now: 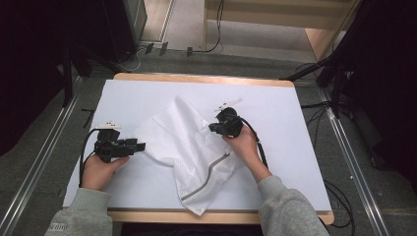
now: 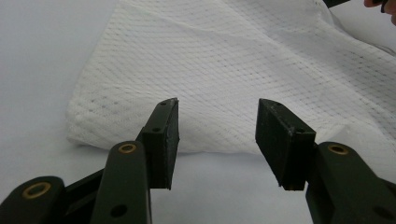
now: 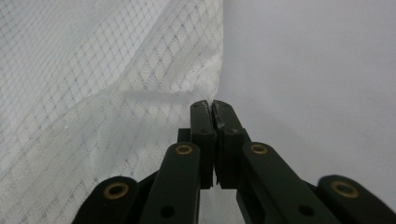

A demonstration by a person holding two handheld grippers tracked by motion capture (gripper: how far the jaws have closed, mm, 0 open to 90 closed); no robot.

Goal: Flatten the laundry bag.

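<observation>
Fingers [image 3: 203, 140] of the right gripper [image 3: 212, 106] are pressed flat together; its own view shows the tips at the edge of the white mesh bag [image 1: 189, 147], but whether any mesh is pinched between them cannot be told. From above, this gripper [image 1: 212, 128] sits at the bag's right edge, near the middle of the desk [image 1: 275, 105]. The left gripper [image 2: 217, 105] has its fingers [image 2: 161, 140] spread well apart with nothing between them, pointing at the bag's near corner [image 2: 77, 130] just ahead. In the high view it [image 1: 142, 146] lies just beside the bag's left side. The bag spreads crumpled across the desk's centre, its grey zipper [image 1: 209, 177] running toward the front edge.
</observation>
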